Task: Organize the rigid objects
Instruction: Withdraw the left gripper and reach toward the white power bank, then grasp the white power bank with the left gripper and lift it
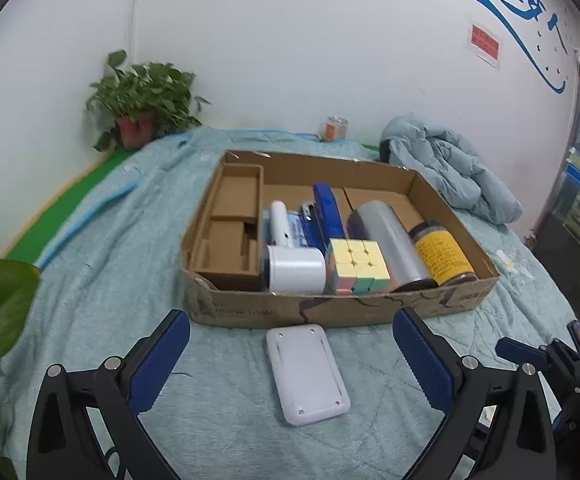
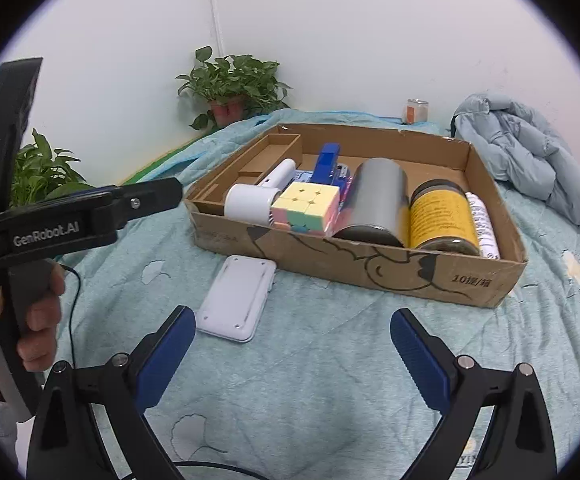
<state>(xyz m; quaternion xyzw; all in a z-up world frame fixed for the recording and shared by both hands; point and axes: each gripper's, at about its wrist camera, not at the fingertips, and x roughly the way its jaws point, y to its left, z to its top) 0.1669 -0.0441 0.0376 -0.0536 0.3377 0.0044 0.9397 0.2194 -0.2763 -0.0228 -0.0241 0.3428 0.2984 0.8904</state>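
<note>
A flat white rectangular device (image 1: pixel 307 374) lies on the teal quilt in front of a cardboard box (image 1: pixel 341 308); it also shows in the right wrist view (image 2: pixel 237 298). My left gripper (image 1: pixel 291 350) is open around it, above it. The box (image 2: pixel 369 268) holds a white hair dryer (image 1: pixel 290 256), a pastel cube (image 1: pixel 357 266), a blue stapler (image 1: pixel 327 212), a silver cylinder (image 1: pixel 389 240) and a yellow-labelled jar (image 1: pixel 441 254). My right gripper (image 2: pixel 293 344) is open and empty, to the right of the white device.
A light blue jacket (image 1: pixel 449 168) lies at the back right. Potted plants (image 1: pixel 142 100) stand at the back left and left edge. A small can (image 1: pixel 333 128) stands by the wall. The left gripper's body (image 2: pixel 70 216) shows at the left of the right wrist view.
</note>
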